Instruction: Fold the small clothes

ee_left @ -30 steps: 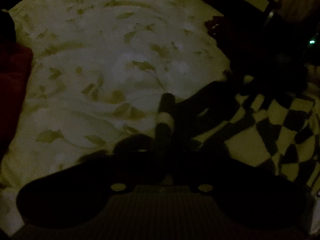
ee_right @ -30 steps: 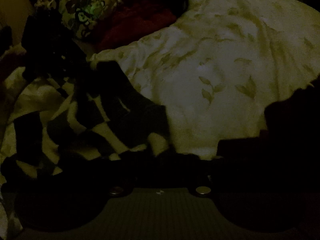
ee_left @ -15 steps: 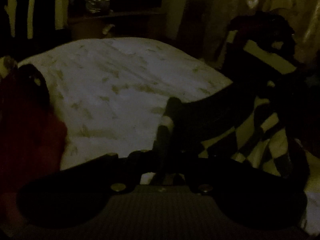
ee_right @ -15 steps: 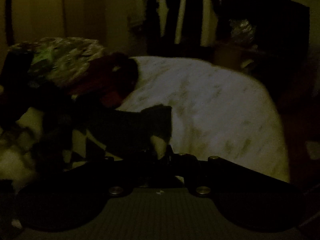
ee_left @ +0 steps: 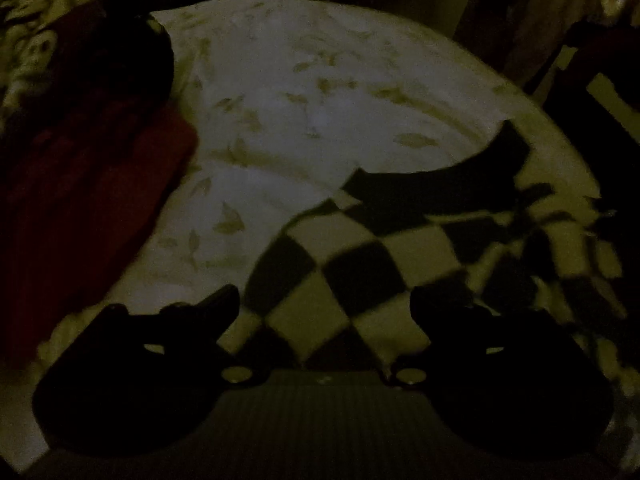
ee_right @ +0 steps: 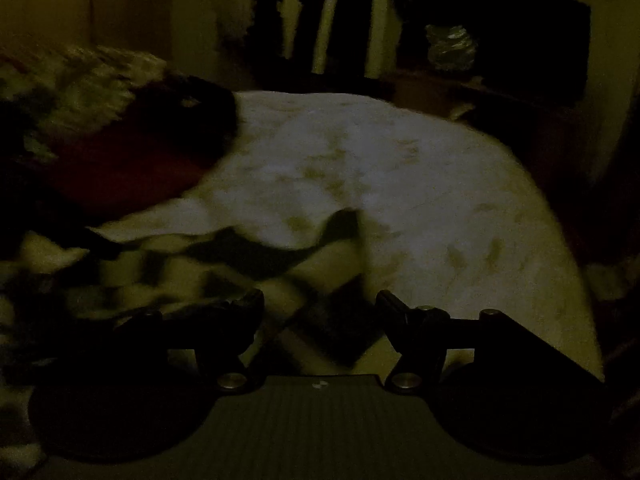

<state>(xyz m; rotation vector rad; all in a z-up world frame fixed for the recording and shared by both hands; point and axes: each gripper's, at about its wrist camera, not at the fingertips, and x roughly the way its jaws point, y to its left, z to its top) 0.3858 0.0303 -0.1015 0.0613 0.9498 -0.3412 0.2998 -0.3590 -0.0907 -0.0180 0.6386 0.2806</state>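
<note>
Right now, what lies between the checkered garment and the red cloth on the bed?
In the left wrist view, only bare leaf-print bedsheet separates the checkered garment from the red cloth; nothing else rests on that stretch. The right wrist view is too blurred to add more.

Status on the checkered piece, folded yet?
Not visibly. Checkered garment lies rumpled on the leaf-print sheet, no neat fold showing. In hand: nothing; left gripper and right gripper are both opening, clear of the cloth. Left: regrasp, fold, flatten.

No lettering, label, brand mark or number is legible in either wrist view; the dim, blurred frames leave no writing readable on any surface.
</note>
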